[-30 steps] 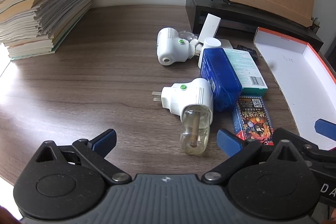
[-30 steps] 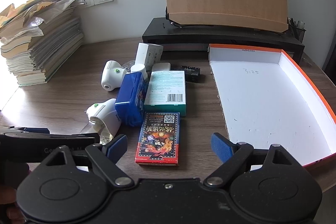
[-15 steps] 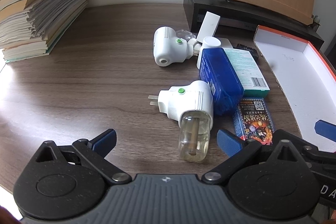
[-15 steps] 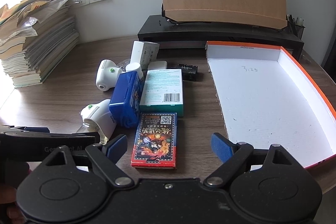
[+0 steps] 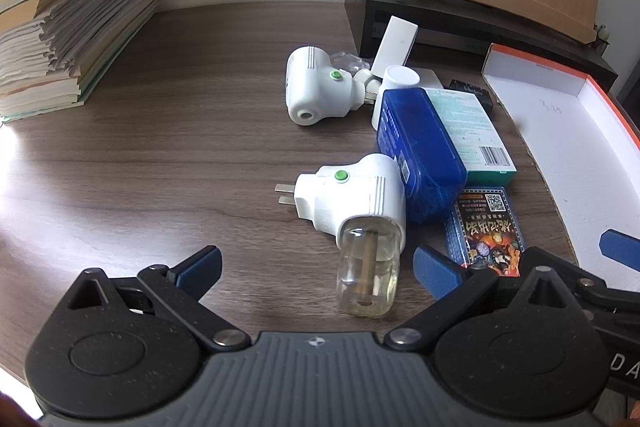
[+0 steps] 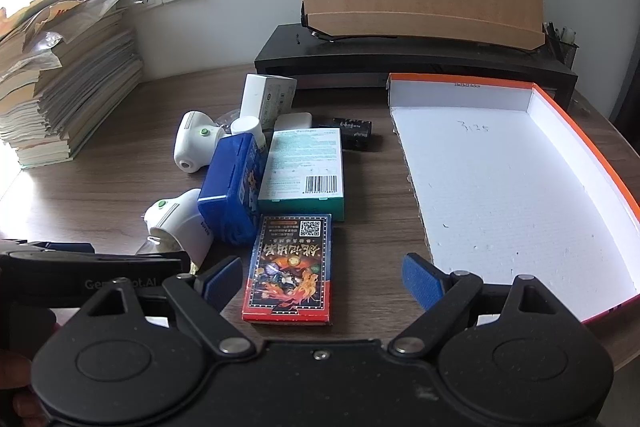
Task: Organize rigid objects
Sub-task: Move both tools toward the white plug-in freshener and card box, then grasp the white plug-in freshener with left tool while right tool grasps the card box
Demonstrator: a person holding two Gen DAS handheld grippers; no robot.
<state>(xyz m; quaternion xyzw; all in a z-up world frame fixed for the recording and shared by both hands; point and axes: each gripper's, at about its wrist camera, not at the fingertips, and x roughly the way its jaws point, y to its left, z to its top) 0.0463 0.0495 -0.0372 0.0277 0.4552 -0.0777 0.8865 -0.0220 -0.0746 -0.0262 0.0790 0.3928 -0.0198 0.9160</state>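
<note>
My two tongs are hanging wide open over the messy tabletop [image 5: 132, 155].

My left tongs [image 5: 316, 267] are holding nothing, and the white plug-in bottle [image 5: 360, 211] is lying just ahead between the fingers. My right tongs [image 6: 322, 277] are open too, with the red card box [image 6: 290, 267] lying between them, beside the big white tray [image 6: 504, 187].

The white floor of the orange-edged box lid [image 6: 500, 187] carries handwritten "3.25" toward its 12 o'clock end. The left tongs' black arm [image 6: 92, 277] reads "Ge…ot.AI", partly hidden. The card box [image 6: 290, 267] and green-edged box [image 6: 304, 167] bear a QR code and a barcode; their print is too small to read.
</note>
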